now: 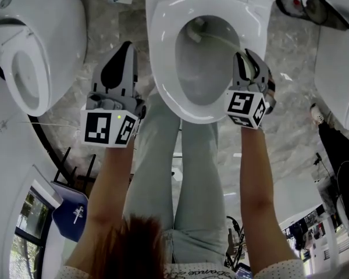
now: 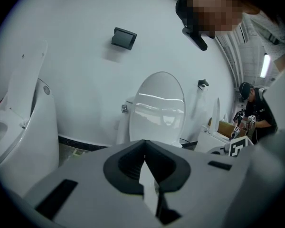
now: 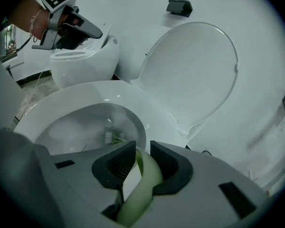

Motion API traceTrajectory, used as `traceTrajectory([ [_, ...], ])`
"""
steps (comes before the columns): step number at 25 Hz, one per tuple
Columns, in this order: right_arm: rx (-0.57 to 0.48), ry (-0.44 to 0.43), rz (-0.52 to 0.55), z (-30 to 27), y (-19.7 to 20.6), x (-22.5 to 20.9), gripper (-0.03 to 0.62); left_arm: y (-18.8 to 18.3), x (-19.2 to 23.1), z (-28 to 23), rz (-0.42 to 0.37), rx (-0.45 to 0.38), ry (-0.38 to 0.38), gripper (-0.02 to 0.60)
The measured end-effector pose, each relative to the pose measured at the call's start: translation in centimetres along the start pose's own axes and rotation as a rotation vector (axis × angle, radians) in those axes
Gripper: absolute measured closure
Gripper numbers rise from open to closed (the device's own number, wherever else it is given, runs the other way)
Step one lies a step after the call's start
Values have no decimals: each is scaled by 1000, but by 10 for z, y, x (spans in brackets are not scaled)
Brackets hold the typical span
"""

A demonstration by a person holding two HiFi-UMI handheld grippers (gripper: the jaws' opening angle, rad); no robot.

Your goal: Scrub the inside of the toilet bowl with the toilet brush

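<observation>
Toilet bowl [image 3: 76, 96], brush [image 3: 149, 177] seemingly half-hidden behind right tool [image 3: 142, 149]

Gleamed as glossy, smooth white ceramic across the toilet bowl [image 1: 161, 63]. Looked like smooth pale-green plastic along the toilet brush [image 3: 145, 175] handle. Showed matt, ribbed dark pads [image 3: 115, 165] and veined, polished stone on the floor [image 1: 110, 25].

another white toilet [image 1: 35, 51] on grey marbled floor [image 1: 104, 28]
</observation>
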State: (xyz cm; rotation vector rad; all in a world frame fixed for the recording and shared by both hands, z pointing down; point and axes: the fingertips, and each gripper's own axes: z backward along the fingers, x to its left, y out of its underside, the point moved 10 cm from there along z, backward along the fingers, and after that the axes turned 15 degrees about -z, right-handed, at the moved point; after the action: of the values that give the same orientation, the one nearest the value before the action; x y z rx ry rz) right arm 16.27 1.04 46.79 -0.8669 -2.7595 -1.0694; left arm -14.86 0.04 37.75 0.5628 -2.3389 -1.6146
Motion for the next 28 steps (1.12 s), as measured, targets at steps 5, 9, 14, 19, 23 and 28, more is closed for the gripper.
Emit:
traceTrajectory([
  [5, 43, 18, -45, -11, 11, 7, 487, 8, -2, 0, 8, 23, 3, 578],
  [9, 58, 21, -131, -14, 15, 2, 487, 12, -4, 2, 8, 29, 7, 578],
  [14, 70, 40, -340, -17, 14, -16, 487, 13, -5, 3, 14, 27, 6, 578],
  [19, 77, 28, -271, -17, 12, -7, 487, 12, -6, 4, 13, 24, 11, 578],
  [23, 62, 10, -188, -10, 13, 0, 487, 11, -6, 4, 8, 22, 24, 578],
  [28, 61, -36, 15, 1, 13, 10, 487, 9, -4, 2, 5, 17, 40, 578],
])
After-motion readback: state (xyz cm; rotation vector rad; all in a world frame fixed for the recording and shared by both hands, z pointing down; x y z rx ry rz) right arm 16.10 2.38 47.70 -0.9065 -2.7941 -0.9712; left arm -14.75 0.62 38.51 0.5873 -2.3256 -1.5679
